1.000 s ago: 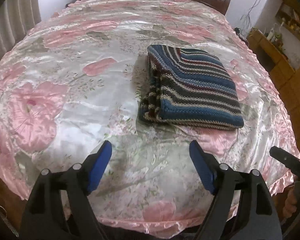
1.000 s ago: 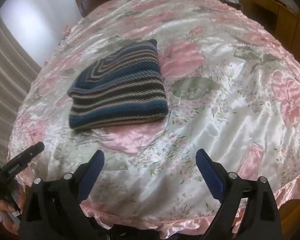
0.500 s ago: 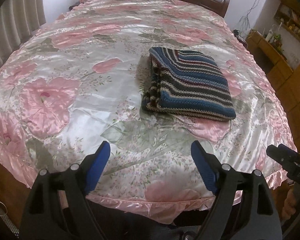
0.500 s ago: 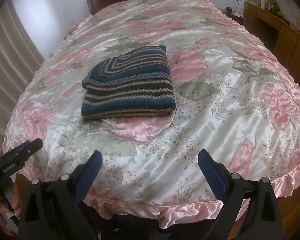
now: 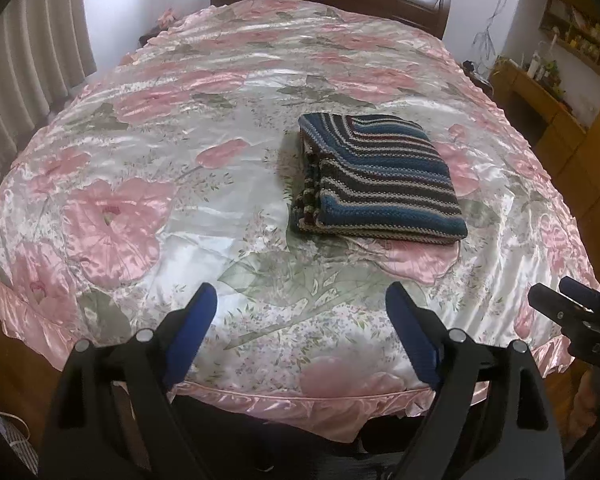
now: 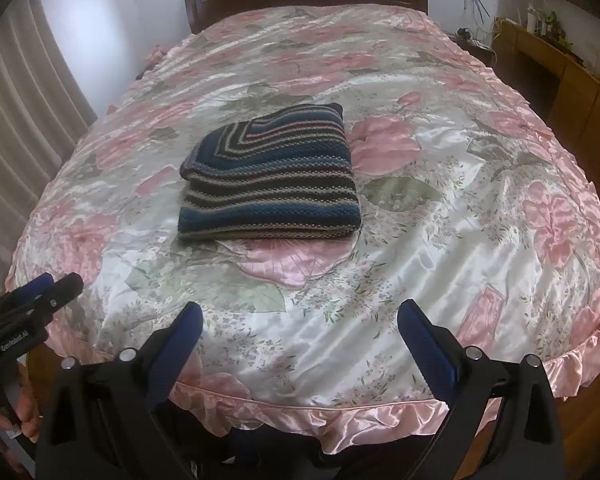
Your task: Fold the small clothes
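Both claws, the left claw (image 5: pixel 300 306) and right claw (image 6: pixel 300 324), had withdrawn past the foot of the bed (image 5: pixel 228 208), wide open and empty. The sweater (image 5: pixel 380 184) lay folded mid-bed; folding appeared complete.

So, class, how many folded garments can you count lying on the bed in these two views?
1: a striped knitted garment, folded, lying around the middle of the floral bedspread; the right wrist view shows the same one. Nothing seems hidden.
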{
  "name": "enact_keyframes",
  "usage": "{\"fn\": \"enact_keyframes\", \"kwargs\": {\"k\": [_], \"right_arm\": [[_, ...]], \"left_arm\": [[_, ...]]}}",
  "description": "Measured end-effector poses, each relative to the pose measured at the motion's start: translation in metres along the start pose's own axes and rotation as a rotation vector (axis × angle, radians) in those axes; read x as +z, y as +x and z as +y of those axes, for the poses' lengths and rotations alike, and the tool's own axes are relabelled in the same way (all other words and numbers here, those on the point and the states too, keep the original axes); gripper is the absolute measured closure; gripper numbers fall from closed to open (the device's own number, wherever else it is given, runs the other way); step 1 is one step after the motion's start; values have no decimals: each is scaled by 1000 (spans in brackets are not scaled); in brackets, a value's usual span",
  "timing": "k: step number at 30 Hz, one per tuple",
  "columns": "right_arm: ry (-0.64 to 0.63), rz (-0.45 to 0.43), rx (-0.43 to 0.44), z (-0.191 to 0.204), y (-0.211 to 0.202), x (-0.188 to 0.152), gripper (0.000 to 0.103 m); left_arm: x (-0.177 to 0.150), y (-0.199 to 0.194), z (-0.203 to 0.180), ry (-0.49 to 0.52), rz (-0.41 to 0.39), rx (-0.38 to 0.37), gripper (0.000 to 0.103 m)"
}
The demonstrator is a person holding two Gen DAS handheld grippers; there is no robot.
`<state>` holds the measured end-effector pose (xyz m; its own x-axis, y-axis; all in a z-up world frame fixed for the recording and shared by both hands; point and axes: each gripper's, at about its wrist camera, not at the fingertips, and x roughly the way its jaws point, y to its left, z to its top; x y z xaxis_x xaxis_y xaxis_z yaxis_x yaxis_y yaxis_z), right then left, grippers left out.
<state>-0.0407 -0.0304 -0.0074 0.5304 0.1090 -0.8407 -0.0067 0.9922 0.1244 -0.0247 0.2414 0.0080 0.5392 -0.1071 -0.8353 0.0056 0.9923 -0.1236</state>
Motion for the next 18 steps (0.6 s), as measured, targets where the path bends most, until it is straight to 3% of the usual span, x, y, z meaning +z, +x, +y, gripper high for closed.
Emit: {"fn": "enact_keyframes", "kwargs": {"k": [18], "right_arm": [[-8,0,-27,1,0,-1,4]], "left_arm": [[-3,1,-6,27,5,24,16]]}}
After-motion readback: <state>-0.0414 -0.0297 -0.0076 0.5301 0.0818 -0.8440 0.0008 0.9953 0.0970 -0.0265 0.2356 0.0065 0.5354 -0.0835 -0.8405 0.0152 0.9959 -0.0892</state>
